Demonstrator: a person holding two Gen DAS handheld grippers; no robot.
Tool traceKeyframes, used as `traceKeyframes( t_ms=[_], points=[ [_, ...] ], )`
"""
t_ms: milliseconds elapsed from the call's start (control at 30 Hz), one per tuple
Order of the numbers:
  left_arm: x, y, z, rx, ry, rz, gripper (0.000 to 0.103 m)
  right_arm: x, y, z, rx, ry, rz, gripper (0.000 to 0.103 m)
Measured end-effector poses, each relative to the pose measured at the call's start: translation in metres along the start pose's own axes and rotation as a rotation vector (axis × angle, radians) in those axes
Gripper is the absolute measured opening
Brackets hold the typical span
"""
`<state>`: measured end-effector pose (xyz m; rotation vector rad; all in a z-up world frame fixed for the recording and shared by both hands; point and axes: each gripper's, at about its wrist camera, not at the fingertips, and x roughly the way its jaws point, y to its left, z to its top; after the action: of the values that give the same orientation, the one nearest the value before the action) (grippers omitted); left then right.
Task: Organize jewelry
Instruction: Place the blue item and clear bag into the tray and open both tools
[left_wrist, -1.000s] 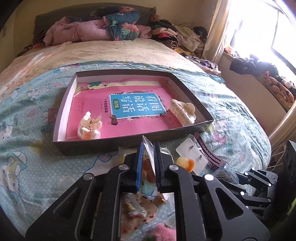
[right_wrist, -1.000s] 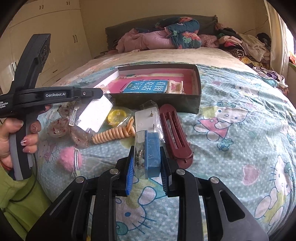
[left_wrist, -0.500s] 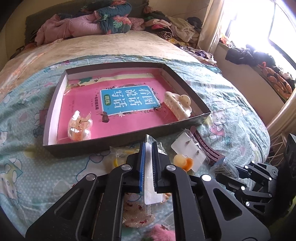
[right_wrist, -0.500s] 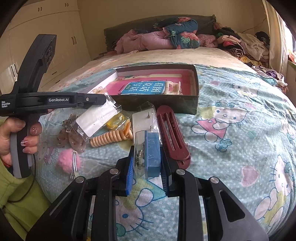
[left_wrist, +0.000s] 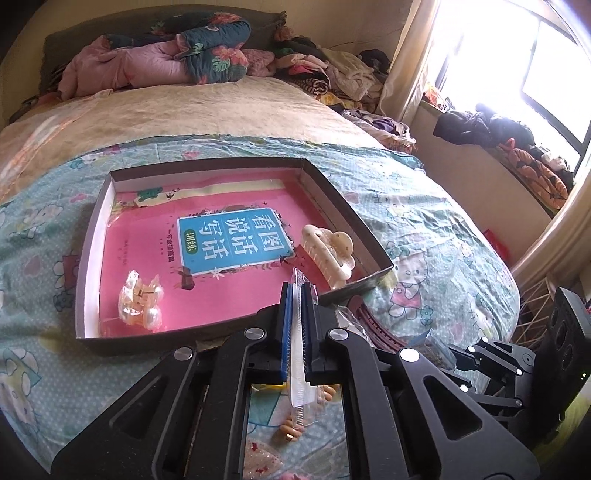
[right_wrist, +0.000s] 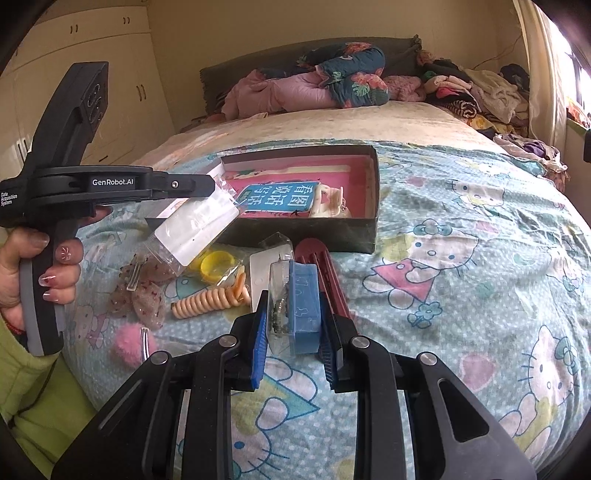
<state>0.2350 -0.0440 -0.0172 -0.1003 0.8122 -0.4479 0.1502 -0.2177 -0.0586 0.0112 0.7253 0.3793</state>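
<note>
My left gripper (left_wrist: 297, 291) is shut on a clear plastic packet with a white card (left_wrist: 300, 354), held above the near edge of the dark box (left_wrist: 88, 280). It also shows in the right wrist view (right_wrist: 195, 225). The box has a pink book as floor, with a cream hair claw (left_wrist: 328, 254) and a bagged pearl earring set (left_wrist: 142, 304) inside. My right gripper (right_wrist: 293, 295) is shut on a blue card in a clear packet (right_wrist: 301, 306), just above the bed.
On the blanket lie a maroon hair clip (right_wrist: 328, 273), a peach coil hair tie (right_wrist: 207, 299), a yellow ring in a bag (right_wrist: 218, 262), glittery clips (right_wrist: 147, 291) and a pink pompom clip (right_wrist: 131, 341). Clothes pile up by the window (left_wrist: 517, 144).
My left gripper has lifted the white-card packet off the bed and carried it forward to the box's near edge. My right gripper has stayed almost still with its blue-card packet.
</note>
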Motion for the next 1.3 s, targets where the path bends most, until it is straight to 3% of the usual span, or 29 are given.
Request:
traceKeyframes(
  t_ms=[767,1067,1300],
  points=[
    [-0.017,0.087,0.017,-0.146,-0.088,0.112,0.001,0.061,0.011,0.084,-0.051,-0.03,0.015,0.024],
    [-0.017,0.121,0.028,-0.225,-0.133,0.135,0.001,0.097,0.02,0.103,-0.085,-0.006,0.004,0.024],
    [-0.008,0.132,0.043,-0.228,-0.156,0.15,0.001,0.123,0.018,0.111,-0.083,0.025,-0.008,0.024]
  ],
)
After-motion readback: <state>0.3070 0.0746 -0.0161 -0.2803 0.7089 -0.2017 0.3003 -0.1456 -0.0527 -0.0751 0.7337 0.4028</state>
